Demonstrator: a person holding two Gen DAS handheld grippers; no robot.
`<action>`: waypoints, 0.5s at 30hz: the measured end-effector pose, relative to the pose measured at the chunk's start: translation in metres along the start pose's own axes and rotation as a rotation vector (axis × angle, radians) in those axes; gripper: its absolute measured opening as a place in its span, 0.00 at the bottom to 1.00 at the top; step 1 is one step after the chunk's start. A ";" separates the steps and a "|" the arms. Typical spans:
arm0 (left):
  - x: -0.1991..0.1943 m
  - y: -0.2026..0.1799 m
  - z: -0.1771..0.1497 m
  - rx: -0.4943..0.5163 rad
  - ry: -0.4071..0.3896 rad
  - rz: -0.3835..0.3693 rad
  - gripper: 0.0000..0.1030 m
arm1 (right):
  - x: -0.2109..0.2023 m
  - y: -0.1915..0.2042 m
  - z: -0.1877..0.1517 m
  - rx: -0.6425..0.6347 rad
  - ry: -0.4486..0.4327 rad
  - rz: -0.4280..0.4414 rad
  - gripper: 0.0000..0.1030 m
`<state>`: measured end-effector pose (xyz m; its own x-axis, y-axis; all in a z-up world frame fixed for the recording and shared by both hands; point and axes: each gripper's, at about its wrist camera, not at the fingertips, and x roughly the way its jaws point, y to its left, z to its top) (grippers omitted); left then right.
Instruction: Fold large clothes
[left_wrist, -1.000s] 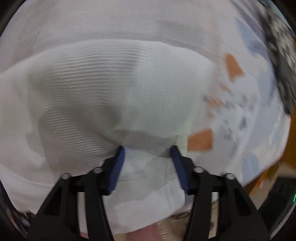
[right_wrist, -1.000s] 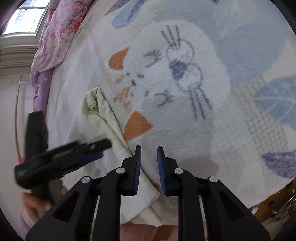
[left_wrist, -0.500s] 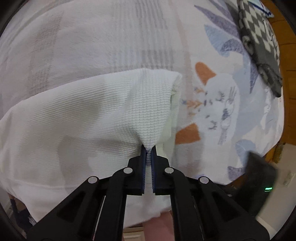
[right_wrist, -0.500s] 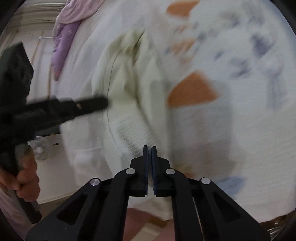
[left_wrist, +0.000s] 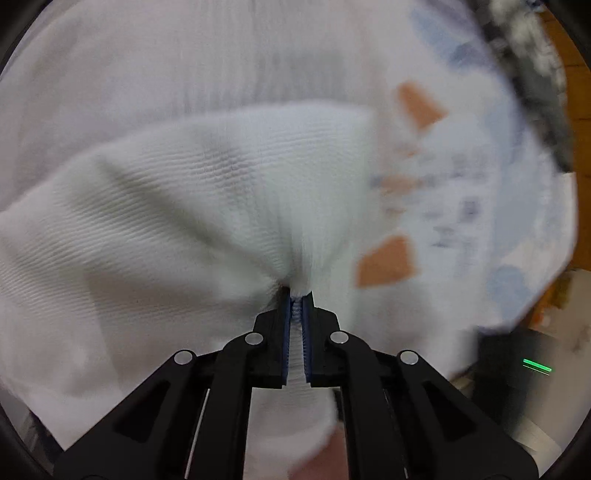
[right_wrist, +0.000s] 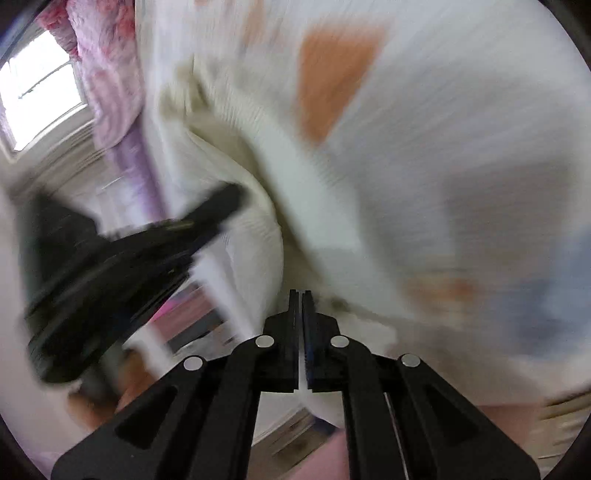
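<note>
Both tools are clenched, and the reason reads plainly from the cloth: the white waffle-knit garment (left_wrist: 207, 206) is being carried by pinched points so that it can be drawn taut and laid over itself for a fold. The left tool (left_wrist: 295, 295) grips a gathered bunch of the knit between its blue-padded fingers (left_wrist: 285, 332), with creases fanning out from the pinch, which suggests the fabric is under tension there. The right tool (right_wrist: 300, 295) has its jaws pressed nearly together at the garment's cream-coloured edge (right_wrist: 266, 236); whether cloth is actually caught between them cannot be told, since motion blur smears that spot. The garment lies mostly over the near edge of the bed, on the white bedspread printed with orange, blue and grey cartoon shapes (left_wrist: 443, 206), and part of it hangs off that edge toward the person. A pink floral quilt (right_wrist: 107, 74) is heaped toward the far left corner of the bed, by a bright window (right_wrist: 40, 99), and a dark checked cloth (left_wrist: 532, 85) sits at the far right edge. In the right wrist view the left tool (right_wrist: 221, 201) enters from the left, angled up and across toward the garment, while the right tool points forward along the bed edge. Both views are streaked, so I judge the hands to be mid-swing.
</note>
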<state>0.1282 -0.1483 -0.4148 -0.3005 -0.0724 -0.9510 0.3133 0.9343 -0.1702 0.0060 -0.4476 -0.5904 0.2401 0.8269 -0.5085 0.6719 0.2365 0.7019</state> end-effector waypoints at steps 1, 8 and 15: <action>0.008 0.001 0.000 0.008 -0.018 0.002 0.06 | -0.013 -0.001 -0.001 -0.005 -0.028 -0.043 0.05; -0.012 0.018 -0.006 -0.050 0.002 -0.133 0.08 | -0.046 0.034 -0.008 -0.143 -0.055 -0.136 0.05; -0.079 0.044 -0.029 -0.005 -0.054 -0.020 0.13 | 0.007 0.075 -0.021 -0.330 -0.007 -0.344 0.05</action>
<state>0.1398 -0.0915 -0.3398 -0.2575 -0.1102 -0.9600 0.3034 0.9340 -0.1886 0.0435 -0.4136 -0.5302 0.0478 0.6688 -0.7419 0.4551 0.6466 0.6122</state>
